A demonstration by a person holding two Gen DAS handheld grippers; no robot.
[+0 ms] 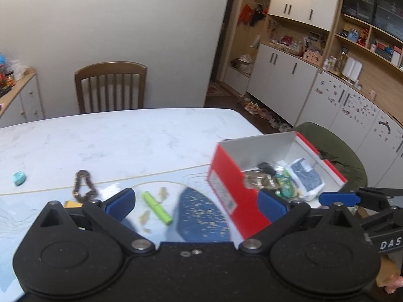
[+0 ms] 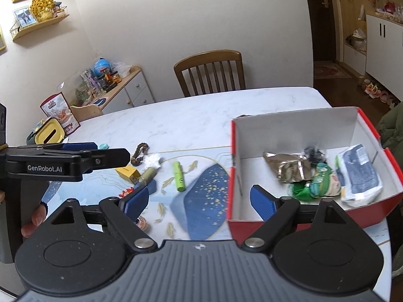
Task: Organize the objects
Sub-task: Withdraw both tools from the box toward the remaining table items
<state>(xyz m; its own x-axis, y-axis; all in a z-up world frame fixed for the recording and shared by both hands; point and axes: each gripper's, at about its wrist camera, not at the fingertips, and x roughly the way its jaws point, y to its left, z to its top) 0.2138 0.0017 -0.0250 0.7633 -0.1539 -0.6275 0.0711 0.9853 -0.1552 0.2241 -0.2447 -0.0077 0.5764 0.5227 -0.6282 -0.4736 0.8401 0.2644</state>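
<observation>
Right wrist view shows the right tool (image 2: 200,202) wide and empty, near the red box (image 2: 235,148) at the table's (image 2: 201,115) right edge. Left tool (image 1: 195,202) also wide, empty. Green tube (image 2: 178,176) lies left of the box; bumping it could roll it away.

One box (image 2: 297,123) sits ahead-right of the right gripper (image 2: 200,202), with four things inside: one foil packet (image 2: 284,170), one green packet (image 2: 320,183), one white pouch (image 2: 357,173) and one small dark item (image 2: 312,152). On the surface (image 2: 201,115) ahead-left lie one green tube (image 2: 179,176), one bead bracelet (image 2: 138,153), one teal piece (image 2: 103,146), one yellow block (image 2: 127,172), one brass cylinder (image 2: 147,175) and one white wad (image 2: 153,161). Two grippers count in all with the left gripper (image 1: 195,200), and one chair (image 2: 210,73) stands beyond the surface.
</observation>
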